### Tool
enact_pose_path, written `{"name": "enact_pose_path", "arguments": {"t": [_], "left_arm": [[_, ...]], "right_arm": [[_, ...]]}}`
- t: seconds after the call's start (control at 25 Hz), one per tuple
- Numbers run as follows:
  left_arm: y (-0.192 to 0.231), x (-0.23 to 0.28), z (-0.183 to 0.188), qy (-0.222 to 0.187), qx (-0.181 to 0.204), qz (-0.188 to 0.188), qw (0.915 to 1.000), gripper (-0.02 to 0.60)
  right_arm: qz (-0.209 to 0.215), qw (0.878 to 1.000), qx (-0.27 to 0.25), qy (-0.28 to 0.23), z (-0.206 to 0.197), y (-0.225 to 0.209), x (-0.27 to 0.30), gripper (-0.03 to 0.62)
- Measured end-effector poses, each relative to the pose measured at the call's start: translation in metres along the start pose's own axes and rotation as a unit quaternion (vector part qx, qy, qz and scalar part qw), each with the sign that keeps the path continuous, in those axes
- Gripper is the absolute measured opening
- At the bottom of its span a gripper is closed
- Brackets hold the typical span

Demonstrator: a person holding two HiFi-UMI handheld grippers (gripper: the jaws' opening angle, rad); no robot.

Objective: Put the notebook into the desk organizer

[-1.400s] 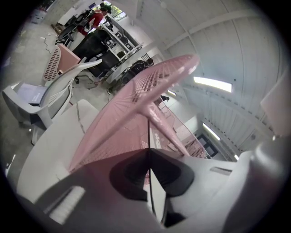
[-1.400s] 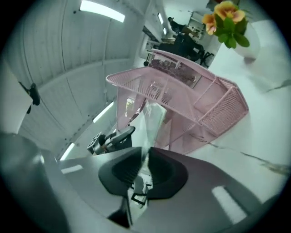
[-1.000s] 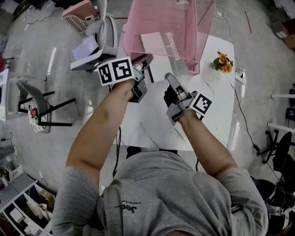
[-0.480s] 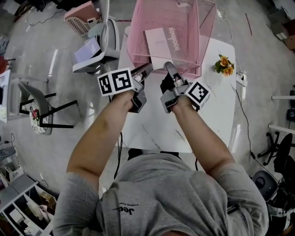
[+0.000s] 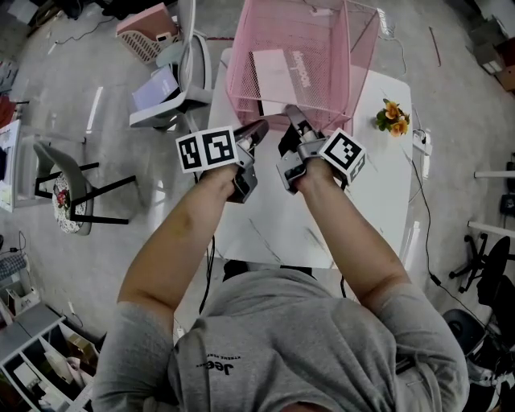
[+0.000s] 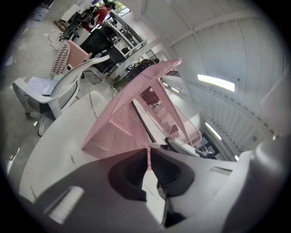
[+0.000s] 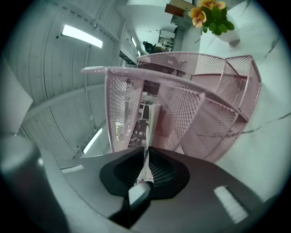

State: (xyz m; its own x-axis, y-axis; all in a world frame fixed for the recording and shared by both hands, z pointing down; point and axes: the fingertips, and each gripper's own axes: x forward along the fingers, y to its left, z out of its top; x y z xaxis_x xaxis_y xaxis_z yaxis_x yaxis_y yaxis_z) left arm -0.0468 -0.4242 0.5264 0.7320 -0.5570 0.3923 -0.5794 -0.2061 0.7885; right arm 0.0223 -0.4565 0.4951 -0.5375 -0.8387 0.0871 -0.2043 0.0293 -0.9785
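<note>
The pink wire-mesh desk organizer [image 5: 330,48] stands on the white table [image 5: 378,193]. The pink notebook [image 5: 278,71] leans inside it. My left gripper [image 5: 259,127] is at the organizer's near left corner, shut on a thin pink edge of the organizer [image 6: 122,127]; that edge runs between the left gripper's [image 6: 149,154] pads. My right gripper [image 5: 288,113] is at the organizer's near wall. Its jaws are opening, with the notebook's thin edge [image 7: 152,120] still between the right gripper's [image 7: 146,152] pads, standing up into the organizer [image 7: 204,113].
A small pot of orange flowers [image 5: 390,111] sits on the table to the right of the organizer. A grey chair [image 5: 173,80] holding papers stands left of the table, with a pink basket [image 5: 145,24] on the floor beyond it.
My right gripper has moved forward and left, from mid-table up to the organizer's near wall. The left gripper has stayed at the organizer's corner.
</note>
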Motion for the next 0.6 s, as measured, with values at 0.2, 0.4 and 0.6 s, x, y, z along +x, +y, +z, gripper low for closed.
{"name": "enact_pose_path", "arguments": {"t": [0.2,0.4,0.6], "left_arm": [[0.004,0.001,0.020,-0.027,-0.021,0.010,0.9994,0.071],[0.008,0.000,0.018,-0.022,-0.029,0.015,0.9992,0.072],[0.017,-0.023,-0.008,-0.011,0.013,0.037,0.9992,0.072]], "right_arm": [[0.002,0.998,0.005,0.064,-0.018,0.005,-0.008,0.078],[0.004,0.992,0.006,0.126,-0.047,0.005,-0.028,0.087],[0.014,0.983,-0.051,0.177,-0.066,0.008,-0.056,0.087]]}}
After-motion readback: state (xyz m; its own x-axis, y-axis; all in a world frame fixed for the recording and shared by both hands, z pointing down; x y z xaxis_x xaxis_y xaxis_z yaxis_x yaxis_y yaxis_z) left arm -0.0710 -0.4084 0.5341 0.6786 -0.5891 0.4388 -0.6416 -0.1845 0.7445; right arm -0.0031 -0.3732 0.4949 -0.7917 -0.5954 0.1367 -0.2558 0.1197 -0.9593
